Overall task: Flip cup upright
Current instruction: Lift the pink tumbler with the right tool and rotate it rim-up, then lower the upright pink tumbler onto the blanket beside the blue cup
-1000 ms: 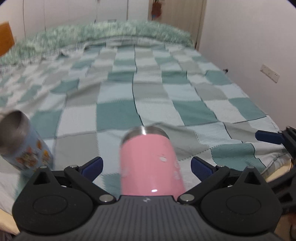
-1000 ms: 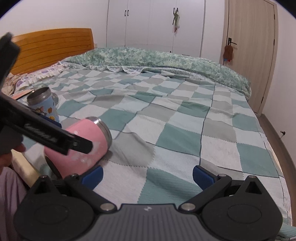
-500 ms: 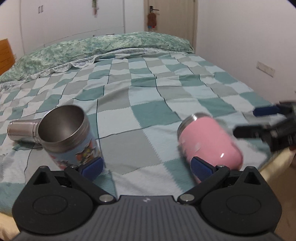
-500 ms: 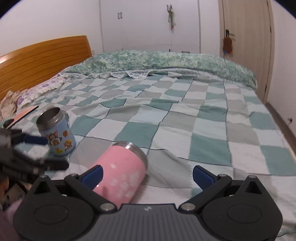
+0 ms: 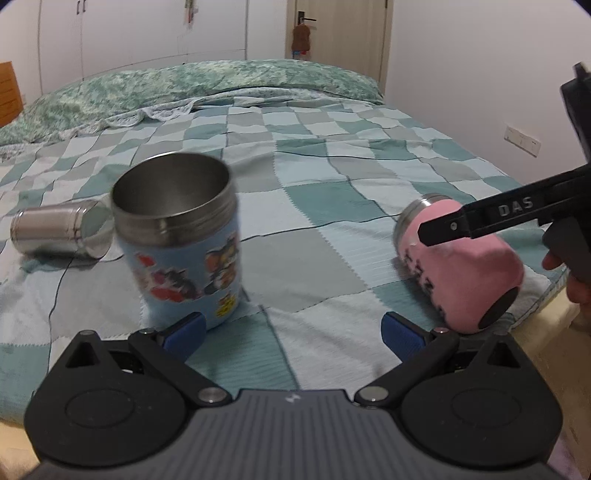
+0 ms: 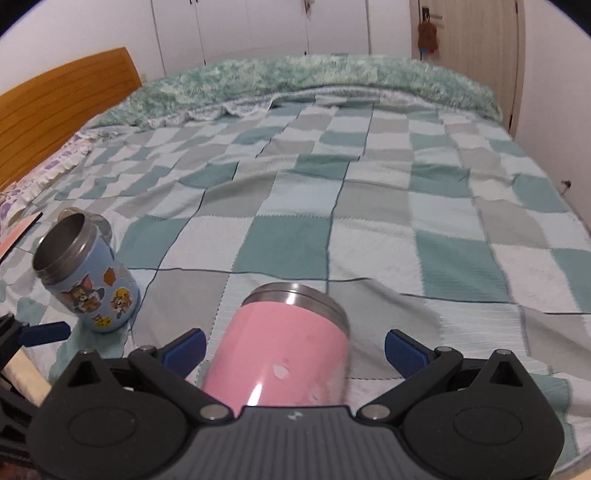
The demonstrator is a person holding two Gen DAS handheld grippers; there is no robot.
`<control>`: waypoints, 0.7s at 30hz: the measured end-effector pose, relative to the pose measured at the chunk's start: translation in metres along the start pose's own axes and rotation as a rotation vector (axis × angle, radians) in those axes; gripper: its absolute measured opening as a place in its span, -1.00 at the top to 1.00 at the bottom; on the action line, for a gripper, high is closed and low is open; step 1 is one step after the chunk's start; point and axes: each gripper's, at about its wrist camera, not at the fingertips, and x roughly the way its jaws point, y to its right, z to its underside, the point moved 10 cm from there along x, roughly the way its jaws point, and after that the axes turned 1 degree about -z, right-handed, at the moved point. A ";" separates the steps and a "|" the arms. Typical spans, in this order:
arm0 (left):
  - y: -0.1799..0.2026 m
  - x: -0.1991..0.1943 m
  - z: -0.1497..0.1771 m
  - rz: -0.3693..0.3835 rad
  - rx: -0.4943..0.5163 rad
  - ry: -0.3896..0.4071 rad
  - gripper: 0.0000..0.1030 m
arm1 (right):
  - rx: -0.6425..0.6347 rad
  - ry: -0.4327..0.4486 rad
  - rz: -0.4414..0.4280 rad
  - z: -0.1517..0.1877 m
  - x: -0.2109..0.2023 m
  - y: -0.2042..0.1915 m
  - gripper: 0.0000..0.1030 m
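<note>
Pink cup [image 6: 284,354] on its side between right gripper [image 6: 293,349] fingers, spread apart; smooth wall may roll away on bed [image 6: 369,229].

A: What else is around you?
B: You've got a checkered bedspread [image 5: 317,206], a green floral duvet [image 6: 332,77] bunched at the far end, wooden headboard [image 6: 55,107], and white wardrobes [image 5: 147,33] behind.
</note>
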 end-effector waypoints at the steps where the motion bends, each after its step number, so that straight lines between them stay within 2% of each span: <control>1: -0.003 0.000 0.001 0.000 -0.004 0.001 -1.00 | 0.011 -0.014 -0.002 0.001 0.006 0.000 -0.99; 4: -0.009 0.000 0.003 -0.009 -0.005 0.002 -1.00 | 0.044 -0.056 -0.016 0.000 0.021 0.000 -0.97; 8: -0.015 0.001 0.005 -0.024 -0.003 0.002 -1.00 | 0.105 -0.124 -0.059 0.001 0.035 0.001 -0.72; 10: -0.016 0.001 0.005 -0.024 -0.009 0.002 -1.00 | 0.113 -0.130 -0.067 0.002 0.036 0.000 -0.69; 17: -0.015 -0.002 0.004 -0.023 -0.015 0.013 -1.00 | 0.112 -0.057 -0.088 0.002 0.017 0.000 -0.66; 21: -0.012 -0.006 0.003 -0.018 -0.021 0.022 -1.00 | 0.073 0.055 -0.099 0.002 -0.008 -0.002 -0.65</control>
